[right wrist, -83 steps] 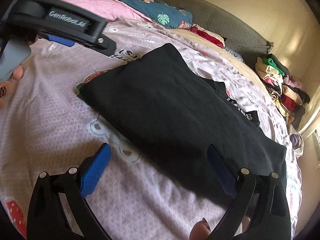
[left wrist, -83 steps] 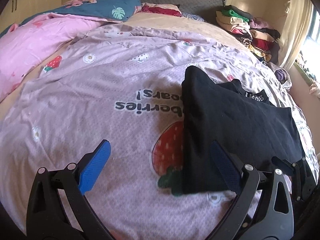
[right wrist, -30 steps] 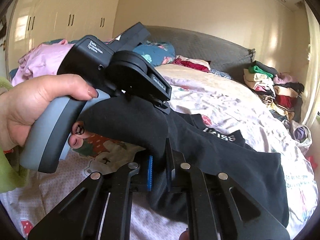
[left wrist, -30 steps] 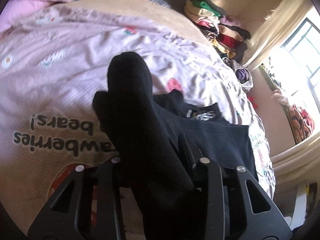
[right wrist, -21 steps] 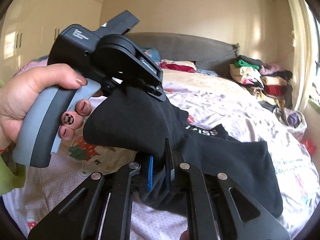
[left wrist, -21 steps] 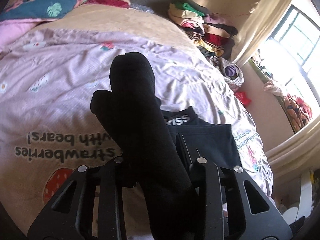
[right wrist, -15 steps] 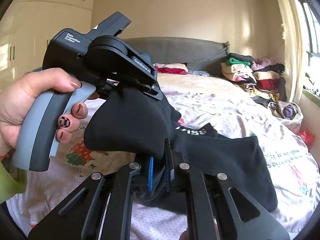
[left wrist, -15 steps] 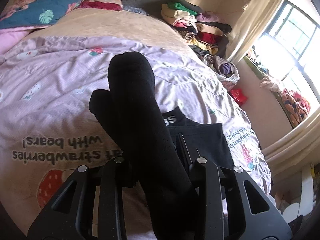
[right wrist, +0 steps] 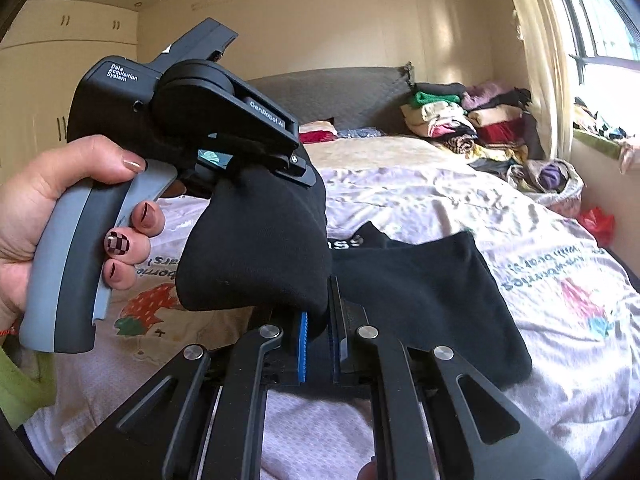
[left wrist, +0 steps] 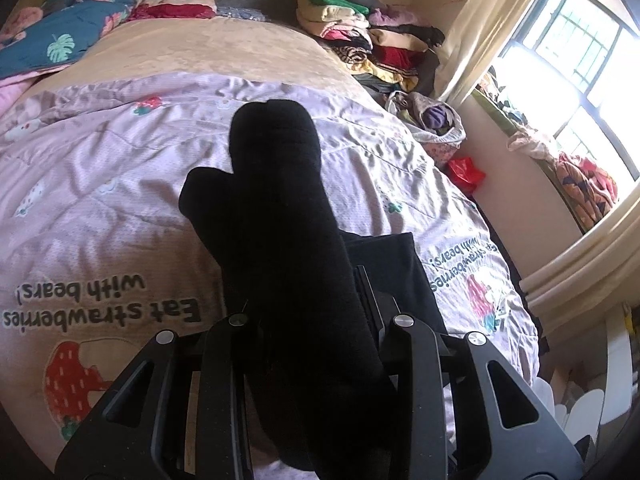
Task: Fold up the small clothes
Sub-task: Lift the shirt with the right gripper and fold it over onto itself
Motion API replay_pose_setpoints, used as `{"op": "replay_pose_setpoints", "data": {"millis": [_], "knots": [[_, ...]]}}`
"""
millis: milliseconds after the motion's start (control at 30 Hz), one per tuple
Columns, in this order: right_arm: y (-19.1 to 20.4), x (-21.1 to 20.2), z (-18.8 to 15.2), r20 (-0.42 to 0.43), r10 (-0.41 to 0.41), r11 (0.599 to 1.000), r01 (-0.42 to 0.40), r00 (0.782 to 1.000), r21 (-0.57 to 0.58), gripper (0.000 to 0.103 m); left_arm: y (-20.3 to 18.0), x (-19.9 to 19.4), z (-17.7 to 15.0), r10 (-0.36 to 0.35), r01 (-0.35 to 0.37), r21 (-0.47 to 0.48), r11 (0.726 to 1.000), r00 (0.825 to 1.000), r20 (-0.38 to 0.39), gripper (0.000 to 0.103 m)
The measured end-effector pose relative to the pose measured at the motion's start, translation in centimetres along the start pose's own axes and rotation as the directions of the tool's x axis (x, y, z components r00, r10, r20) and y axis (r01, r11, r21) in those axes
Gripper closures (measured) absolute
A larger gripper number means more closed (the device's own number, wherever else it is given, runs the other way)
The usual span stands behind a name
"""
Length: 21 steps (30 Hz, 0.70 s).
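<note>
A black garment (right wrist: pixel 420 280) with white lettering on its waistband is partly lifted off the lilac strawberry quilt (right wrist: pixel 460 208). My right gripper (right wrist: pixel 318 332) is shut on one lifted end of it. My left gripper (left wrist: pixel 312 320) is shut on the same end, and the bunched black fabric (left wrist: pixel 276 208) sticks up between its fingers and hides the pads. In the right wrist view the left gripper (right wrist: pixel 280 168) is held in a hand just above and left of mine. The garment's far end (left wrist: pixel 392 256) still lies on the quilt.
A stack of folded clothes (left wrist: pixel 372 44) sits at the bed's far right by the headboard (right wrist: pixel 340 92). A bag of clothes (left wrist: pixel 432 120) and something red (left wrist: pixel 464 172) lie off the right edge. Pink and blue bedding (left wrist: pixel 60 40) lies far left. A window (left wrist: pixel 580 52) is at right.
Both grippers closed on the near end of the flat black garment and lifted it. Over the last second they carried it toward the far end, so less of it lies flat.
</note>
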State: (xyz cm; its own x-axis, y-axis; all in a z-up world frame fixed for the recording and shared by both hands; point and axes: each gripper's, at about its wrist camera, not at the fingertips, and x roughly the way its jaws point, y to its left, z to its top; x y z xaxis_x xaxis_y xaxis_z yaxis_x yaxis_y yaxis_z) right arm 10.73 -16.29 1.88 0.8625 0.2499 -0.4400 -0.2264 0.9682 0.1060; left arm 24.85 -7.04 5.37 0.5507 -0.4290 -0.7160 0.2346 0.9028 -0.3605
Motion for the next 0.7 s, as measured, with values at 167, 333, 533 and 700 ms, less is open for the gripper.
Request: {"op": "replay_pose_setpoints", "data": {"millis": [167,333,533,700], "knots": [[-1.0,-0.1,-0.5,-0.023,-0.009,0.999,0.010,1.000,0.047,0.096,-1.3,1.0,-0.2,0.001,-0.001,0.012,1.000,1.000,-0.014,0.079],[-2.4,0.1,-1.2,-0.054,0.008,0.992,-0.001,0.998,0.123,0.096,-2.5,2.3,-0.6,0.006,-0.005,0.020,1.000,0.999,-0.036,0.079],[-4.8,0.2,-2.0,-0.093,0.057,0.962,-0.030,0.994,0.270,0.096,-3.7,4.4,-0.8,0.003,-0.002,0.014,1.000,0.997,-0.072,0.079],[-6.9,0.3,-2.7,-0.118,0.070,0.924,-0.020,0.990,0.381,0.096,-5.0,6.6,-1.1,-0.003,0.005,0.016,1.000,0.995,-0.104,0.079]]}}
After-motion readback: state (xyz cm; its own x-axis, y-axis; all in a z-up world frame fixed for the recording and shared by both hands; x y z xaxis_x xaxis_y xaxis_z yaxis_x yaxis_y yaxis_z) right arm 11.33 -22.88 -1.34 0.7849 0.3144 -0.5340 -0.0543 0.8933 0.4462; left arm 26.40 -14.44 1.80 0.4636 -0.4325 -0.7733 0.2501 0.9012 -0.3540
